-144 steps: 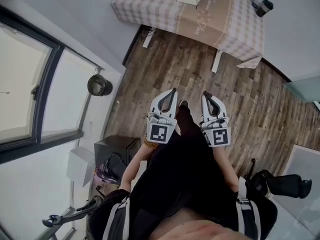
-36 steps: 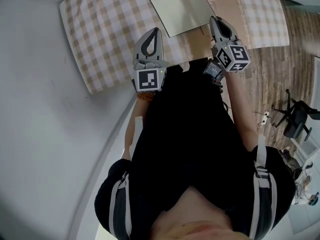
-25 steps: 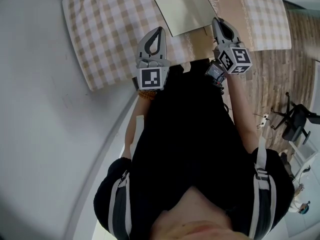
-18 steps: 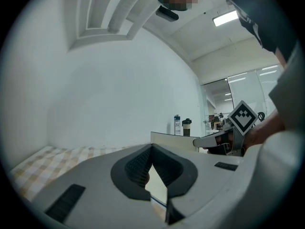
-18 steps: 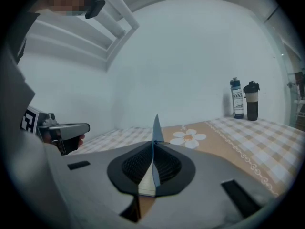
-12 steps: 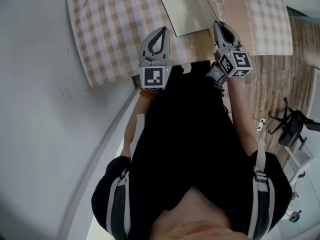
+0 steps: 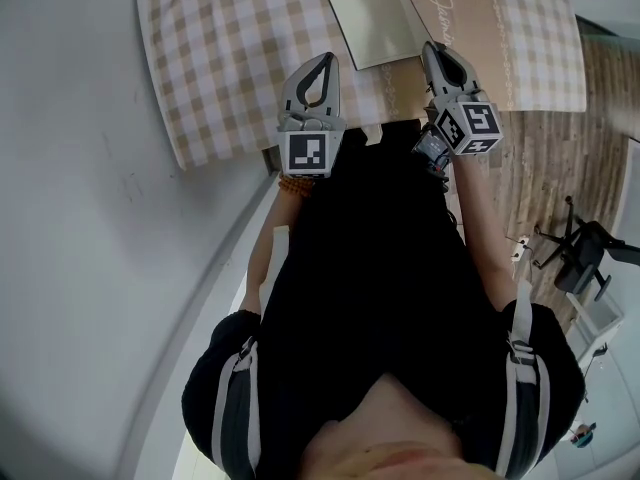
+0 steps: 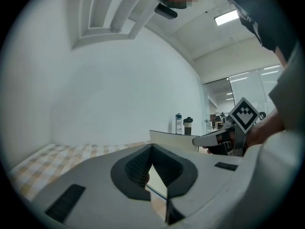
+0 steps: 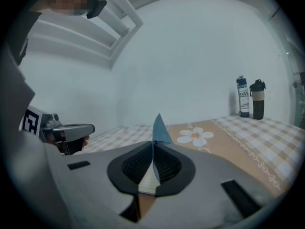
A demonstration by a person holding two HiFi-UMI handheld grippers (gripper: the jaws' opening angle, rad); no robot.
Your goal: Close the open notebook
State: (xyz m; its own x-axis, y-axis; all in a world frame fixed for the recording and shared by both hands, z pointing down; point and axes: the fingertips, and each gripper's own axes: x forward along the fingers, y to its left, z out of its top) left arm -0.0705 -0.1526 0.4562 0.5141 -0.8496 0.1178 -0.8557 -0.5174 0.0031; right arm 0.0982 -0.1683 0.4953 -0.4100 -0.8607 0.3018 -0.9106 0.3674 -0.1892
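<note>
notebook (image 7: 372,18) in right gripper (image 7: 431,50), two bottles (image 9: 244,99) beyond

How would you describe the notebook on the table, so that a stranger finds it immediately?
Find the table with the beige-checked cloth and the tan flower-print runner across it. The notebook lies at that runner's edge. Unlike the two upright bottles at the far corner, it is a flat pale page with a blue cover raised.

Standing, the person is holding the grey two-jaw left gripper (image 7: 323,61) and the grey two-jaw right gripper (image 7: 431,49) side by side ahead of the torso. The bare left forearm (image 7: 264,255) and bare right forearm (image 7: 472,211) are reaching forward. Both grippers' jaws are pressing together, empty.
</note>
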